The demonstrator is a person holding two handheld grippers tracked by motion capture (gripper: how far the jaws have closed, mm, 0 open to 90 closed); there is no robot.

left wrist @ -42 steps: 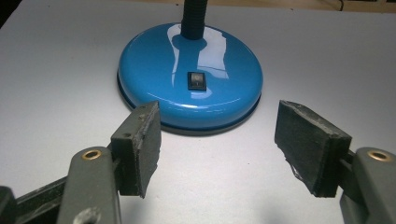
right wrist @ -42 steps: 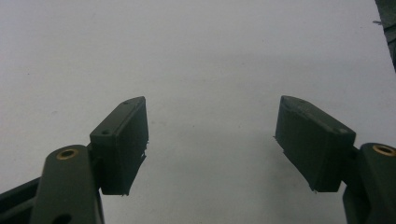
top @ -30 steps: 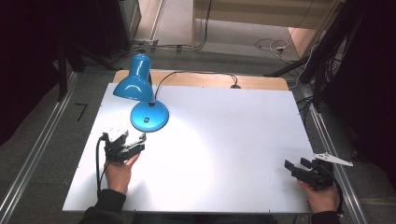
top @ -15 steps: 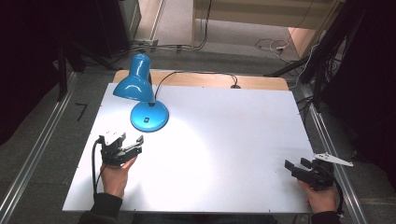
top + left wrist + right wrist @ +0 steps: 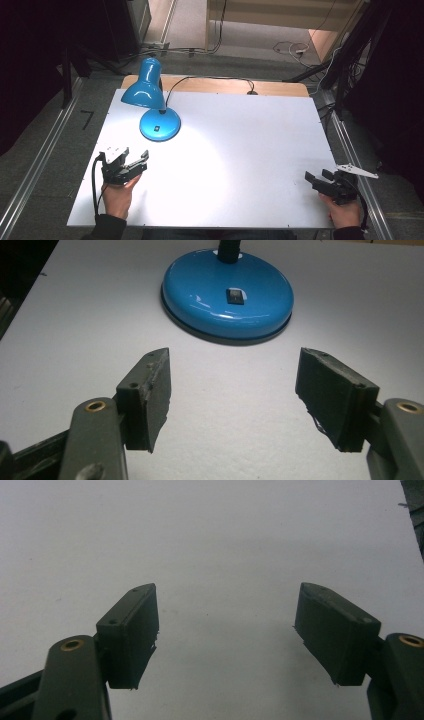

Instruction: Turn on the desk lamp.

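Observation:
A blue desk lamp stands at the table's far left, its round base [image 5: 160, 125] on the white tabletop [image 5: 240, 150] and its shade [image 5: 145, 90] tilted down over it. My left gripper [image 5: 136, 155] is open and empty, a short way in front of the base and pointing at it. In the left gripper view the base [image 5: 227, 295] with its black switch [image 5: 235, 296] lies ahead of the open left gripper [image 5: 232, 390]. My right gripper [image 5: 316, 176] rests open near the front right corner; in its own view the right gripper [image 5: 227, 630] has bare table between its jaws.
The lamp's black cord [image 5: 215, 80] runs along the wooden strip [image 5: 280, 89] at the table's far edge. A brighter patch of light falls on the table's middle. Metal rails [image 5: 35, 165] flank the table on both sides.
My left gripper has drawn back a little toward the person, away from the lamp base. The right gripper has stayed put.

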